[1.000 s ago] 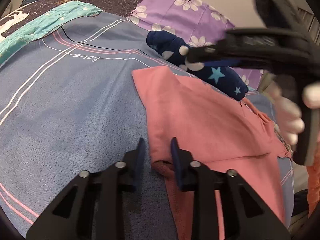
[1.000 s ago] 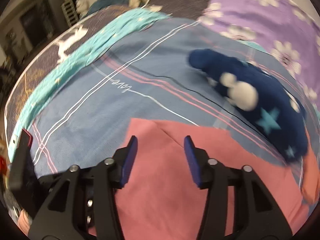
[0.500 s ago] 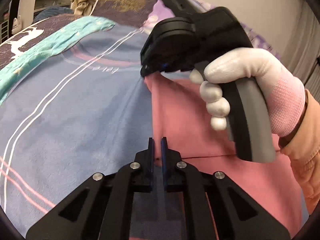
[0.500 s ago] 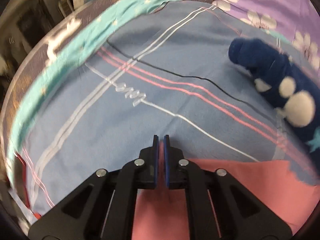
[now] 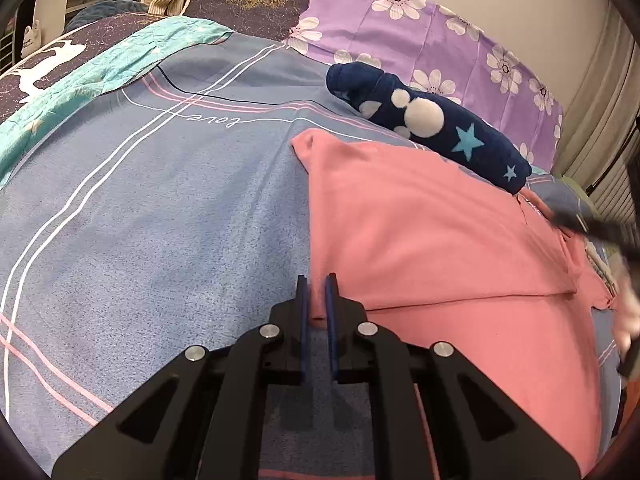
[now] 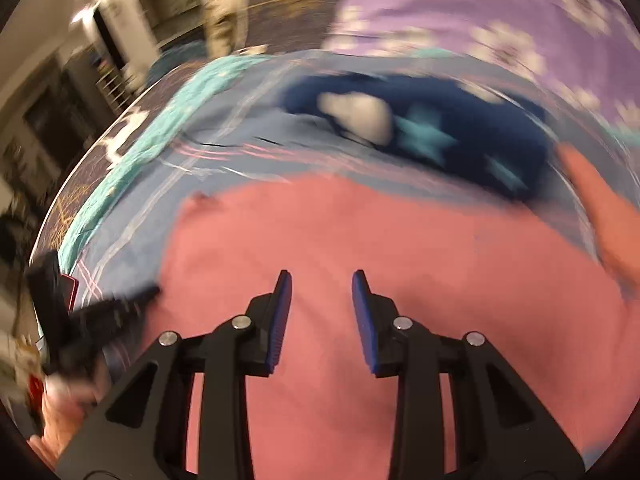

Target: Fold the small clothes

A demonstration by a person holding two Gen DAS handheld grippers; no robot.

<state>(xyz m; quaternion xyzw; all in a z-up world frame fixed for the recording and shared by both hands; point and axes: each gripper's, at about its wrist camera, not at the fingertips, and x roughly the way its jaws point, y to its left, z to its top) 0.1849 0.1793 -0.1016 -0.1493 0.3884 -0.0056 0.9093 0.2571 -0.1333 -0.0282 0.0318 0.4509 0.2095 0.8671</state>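
My left claw (image 5: pixel 315 300) is pinching the near left edge of the pink garment (image 5: pixel 440 240): a fold of pink cloth sits between the two blue pads, which are drawn almost together on it. My right claw (image 6: pixel 321 312) stands spread over the middle of the same garment, its jaws having just been opening, with nothing between the pads but the cloth lying flat below them. The right wrist view is smeared by motion, so I can make out little fine detail there.

The garment lies flat on the blue bedsheet (image 5: pixel 160 220), folded once, with a crease running across its near part. Its left edge runs straight away from my left claw up to a small turned corner at the far end. Left of that edge the sheet is bare and wide, marked only by white and pink stripes and the word "love". Along the garment's far edge lies a rolled navy garment with stars and white dots (image 5: pixel 432 128), touching or just beside the pink cloth; I cannot tell which. Behind it sits a purple flowered pillow (image 5: pixel 440 40).

I count one pink garment, one navy roll, one pillow and two claws.
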